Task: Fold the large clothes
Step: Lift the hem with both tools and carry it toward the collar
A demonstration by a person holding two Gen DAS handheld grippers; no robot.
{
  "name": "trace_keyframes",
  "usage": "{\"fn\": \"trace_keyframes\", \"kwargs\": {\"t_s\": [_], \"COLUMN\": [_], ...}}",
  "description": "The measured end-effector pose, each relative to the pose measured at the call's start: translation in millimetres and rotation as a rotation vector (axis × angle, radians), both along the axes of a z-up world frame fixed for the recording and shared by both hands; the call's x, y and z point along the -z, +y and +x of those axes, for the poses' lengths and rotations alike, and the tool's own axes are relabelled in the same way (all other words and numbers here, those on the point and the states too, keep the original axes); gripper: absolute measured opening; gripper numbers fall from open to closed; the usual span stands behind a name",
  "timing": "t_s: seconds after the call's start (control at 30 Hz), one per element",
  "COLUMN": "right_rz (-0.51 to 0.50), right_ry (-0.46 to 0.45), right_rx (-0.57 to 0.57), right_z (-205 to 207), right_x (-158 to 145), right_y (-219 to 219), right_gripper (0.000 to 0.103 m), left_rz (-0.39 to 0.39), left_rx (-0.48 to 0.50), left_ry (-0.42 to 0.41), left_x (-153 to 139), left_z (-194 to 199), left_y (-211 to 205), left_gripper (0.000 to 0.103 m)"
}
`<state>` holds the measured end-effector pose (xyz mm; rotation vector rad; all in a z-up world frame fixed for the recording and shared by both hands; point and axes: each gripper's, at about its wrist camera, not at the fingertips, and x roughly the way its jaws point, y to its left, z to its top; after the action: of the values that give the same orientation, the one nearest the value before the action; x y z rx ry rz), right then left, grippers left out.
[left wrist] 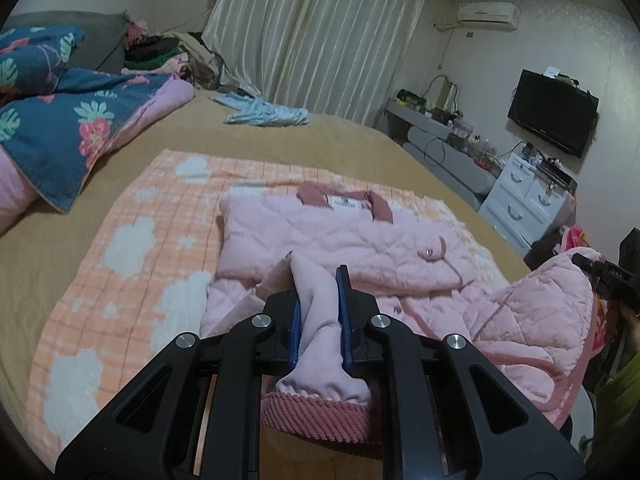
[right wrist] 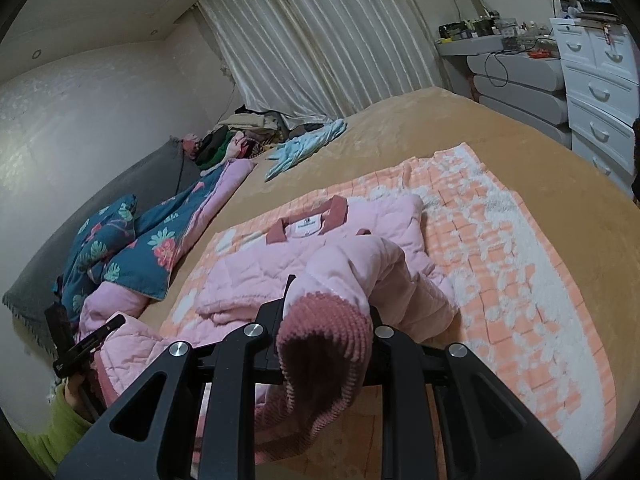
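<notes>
A pink quilted jacket (left wrist: pixel 320 232) (right wrist: pixel 248 276) lies collar-far on an orange-and-white blanket (left wrist: pixel 140 240) (right wrist: pixel 500 260) spread over the bed. In the left wrist view my left gripper (left wrist: pixel 320 284) is shut on a pale pink sleeve end, and its ribbed dark-pink cuff (left wrist: pixel 320 416) hangs below the blue pads. My right gripper (right wrist: pixel 328 304) is shut on the other sleeve, whose ribbed cuff (right wrist: pixel 324 332) droops over the jaws and hides the right finger. Both sleeves are lifted off the blanket. Each gripper also shows at the other view's edge: right gripper (left wrist: pixel 600 272), left gripper (right wrist: pixel 84 344).
A navy floral quilt (left wrist: pixel 60 120) (right wrist: pixel 132 248) lies left of the blanket. A light-blue garment (left wrist: pixel 268 114) (right wrist: pixel 308 144) and a clothes pile (left wrist: pixel 168 56) lie near the curtains. White drawers (left wrist: pixel 528 200) (right wrist: pixel 600 88) stand past the bed's right edge. A green sleeve (right wrist: pixel 60 428) shows.
</notes>
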<state>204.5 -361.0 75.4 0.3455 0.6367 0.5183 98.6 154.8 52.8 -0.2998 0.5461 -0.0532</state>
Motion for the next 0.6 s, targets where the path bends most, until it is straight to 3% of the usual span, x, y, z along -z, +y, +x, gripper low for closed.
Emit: {"fn": "trace_keyframes", "kwargs": {"t_s": [0.33, 0.6], "right_rz": [0.003, -0.001], "right_ry": [-0.011, -0.002], "right_rx": [0.039, 0.061], "right_z": [32, 61], "right_x": [-22, -36], "right_y": [6, 11], "right_gripper": [0.018, 0.018], "left_rz": [0.013, 0.017], "left_rx": [-0.023, -0.064], "left_ry": [-0.043, -0.041], "left_x": [-33, -42], "left_z": [26, 47], "left_y": [8, 21], "left_gripper": [0.008, 0.009]}}
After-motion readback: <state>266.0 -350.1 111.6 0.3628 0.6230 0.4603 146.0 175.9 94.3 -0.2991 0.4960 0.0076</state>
